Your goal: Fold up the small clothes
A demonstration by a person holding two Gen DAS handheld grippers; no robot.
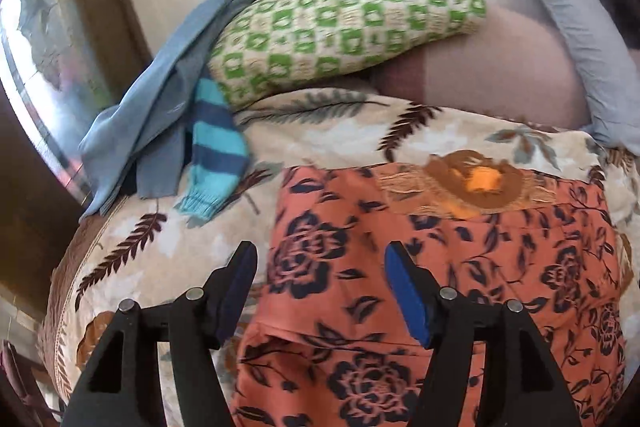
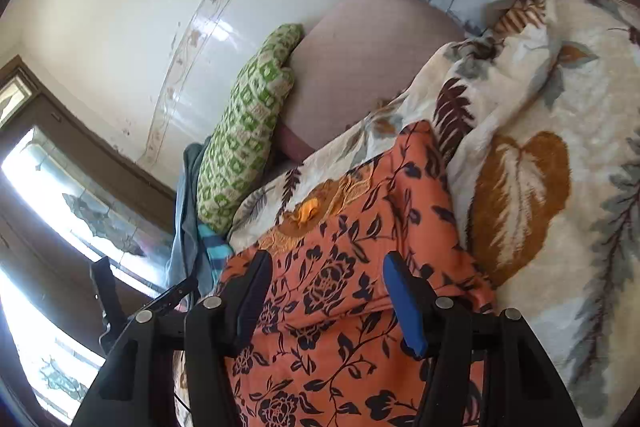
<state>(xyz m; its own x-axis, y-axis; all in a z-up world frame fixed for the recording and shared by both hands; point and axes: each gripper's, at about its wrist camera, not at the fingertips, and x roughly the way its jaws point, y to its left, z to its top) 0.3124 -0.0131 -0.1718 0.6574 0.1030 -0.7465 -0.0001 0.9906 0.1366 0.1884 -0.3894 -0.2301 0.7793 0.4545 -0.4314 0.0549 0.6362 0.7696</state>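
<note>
The left gripper [image 1: 320,259] hung with its jaws apart and nothing between them, over the near left part of the orange flowered garment [image 1: 460,267]. The right gripper [image 2: 326,269] was likewise released, empty, above the same cloth. The garment lay spread on the leaf-patterned blanket [image 1: 340,131], with one fold apparently made already across its near part. Beyond it, by the green checked pillow [image 1: 348,23], waited a striped sock [image 1: 216,151] and grey-blue clothes [image 1: 160,99]. Next, probably, each gripper would need to close on an edge and carry it over.
</note>
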